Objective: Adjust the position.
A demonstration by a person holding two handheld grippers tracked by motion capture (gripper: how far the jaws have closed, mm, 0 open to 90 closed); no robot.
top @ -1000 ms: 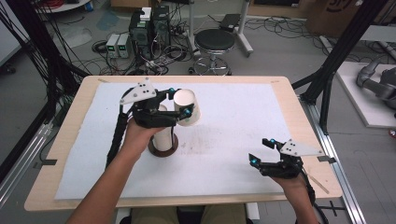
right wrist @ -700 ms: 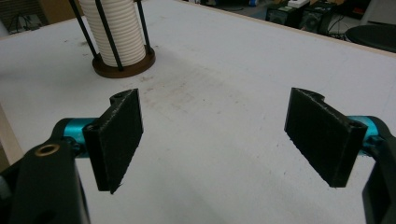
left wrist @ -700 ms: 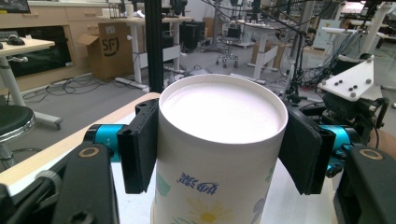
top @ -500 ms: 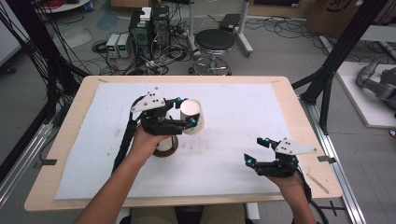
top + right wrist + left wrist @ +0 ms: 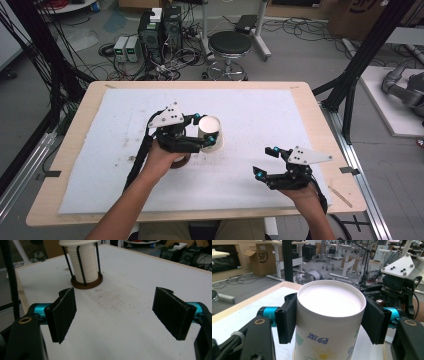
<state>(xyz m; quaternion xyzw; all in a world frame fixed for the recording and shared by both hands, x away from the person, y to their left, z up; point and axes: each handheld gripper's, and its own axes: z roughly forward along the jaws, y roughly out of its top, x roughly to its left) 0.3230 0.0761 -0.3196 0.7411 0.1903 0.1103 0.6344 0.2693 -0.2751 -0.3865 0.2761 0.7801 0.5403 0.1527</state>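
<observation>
The left gripper [image 5: 205, 134] is held over the middle of the counter [image 5: 75, 150], its jaws clamped on a paper cup [image 5: 210, 133]. The cup is clear of the white mat [image 5: 260, 115] and tipped so its open mouth faces up toward the high camera. In the left gripper view the cup [image 5: 329, 322] sits squarely between the two black pads [image 5: 287, 317], one pressed on each side just below the rim, and blue characters and a daisy print show on its wall. The left forearm comes in from the bottom edge and angles up and to the right, the hand [image 5: 162, 160] wrapped around the gripper's body with the grey plate on top.

Just under and behind that hand stands the cup holder [image 5: 181, 161], a brown round base on the mat. The right gripper view shows it better: the holder [image 5: 85, 265] carries a stack of white cups ringed by thin black uprights.

The right gripper [image 5: 266, 162] rests low near the front right of the mat, well apart from the cup, pointing left toward the holder. Its jaws stand wide apart with nothing between them; in its own view the gripper [image 5: 122, 312] frames bare, lightly stained mat. The right hand [image 5: 300, 192] grips from behind, wrist at the counter's front edge.
</observation>
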